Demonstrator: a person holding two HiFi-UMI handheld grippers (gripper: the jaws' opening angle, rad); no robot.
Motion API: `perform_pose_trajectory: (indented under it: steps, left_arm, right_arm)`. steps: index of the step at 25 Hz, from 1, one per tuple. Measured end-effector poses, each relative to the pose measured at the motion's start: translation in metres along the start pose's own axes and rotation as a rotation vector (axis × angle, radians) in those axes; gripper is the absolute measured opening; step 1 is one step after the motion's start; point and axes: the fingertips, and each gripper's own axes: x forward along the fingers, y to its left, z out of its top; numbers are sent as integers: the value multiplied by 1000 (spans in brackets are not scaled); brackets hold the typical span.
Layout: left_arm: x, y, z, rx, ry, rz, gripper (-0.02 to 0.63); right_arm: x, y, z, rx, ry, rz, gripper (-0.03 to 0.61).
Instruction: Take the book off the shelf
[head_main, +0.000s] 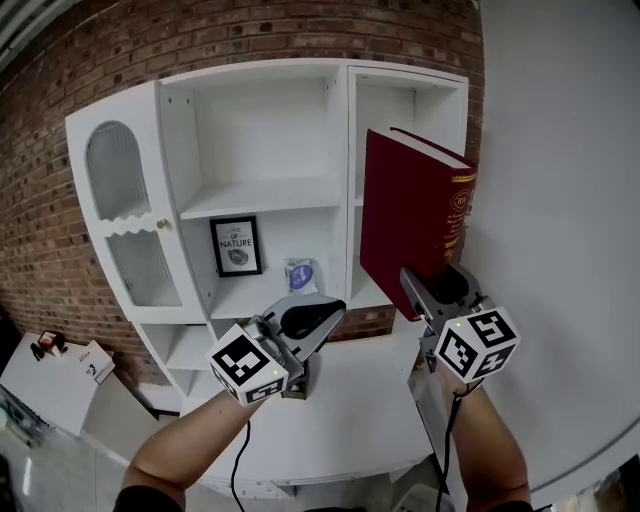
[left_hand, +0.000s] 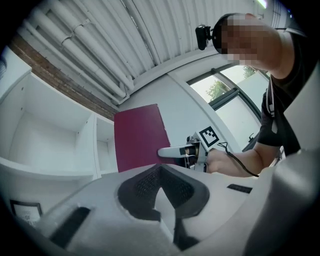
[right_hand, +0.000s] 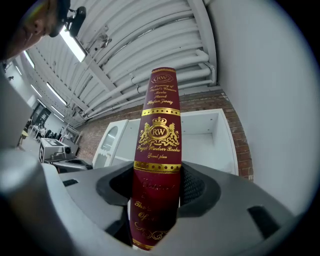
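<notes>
A thick dark-red book (head_main: 415, 225) with gold print on its spine (right_hand: 159, 150) is out of the white shelf unit (head_main: 260, 200), upright in front of the unit's narrow right compartment. My right gripper (head_main: 425, 295) is shut on the book's lower end, its jaws pressing both covers (right_hand: 156, 190). In the left gripper view the book (left_hand: 139, 137) and the right gripper (left_hand: 172, 151) appear from the side. My left gripper (head_main: 320, 315) hangs below the middle shelf, to the left of the book and apart from it. Its black pads (left_hand: 145, 185) meet with nothing between them.
A framed print (head_main: 237, 246) and a small packet (head_main: 301, 274) stand on the lower middle shelf. The unit's left door (head_main: 125, 215) is closed. A white wall (head_main: 560, 200) runs close on the right. A white counter (head_main: 360, 400) lies under both grippers. Brick wall is behind.
</notes>
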Motion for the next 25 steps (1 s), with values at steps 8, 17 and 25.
perform_pose_trajectory:
  steps: [8, 17, 25]
  left_arm:
    - [-91, -22, -19, -106, 42, 17, 8]
    - [-153, -71, -31, -182, 47, -4, 8]
    - [-193, -135, -31, -235, 53, 75, 8]
  right_arm:
    - [-39, 91, 0, 32, 6, -5, 227]
    - [-102, 170, -13, 37, 69, 15, 227]
    - [-178, 206, -32, 37, 116, 48, 227]
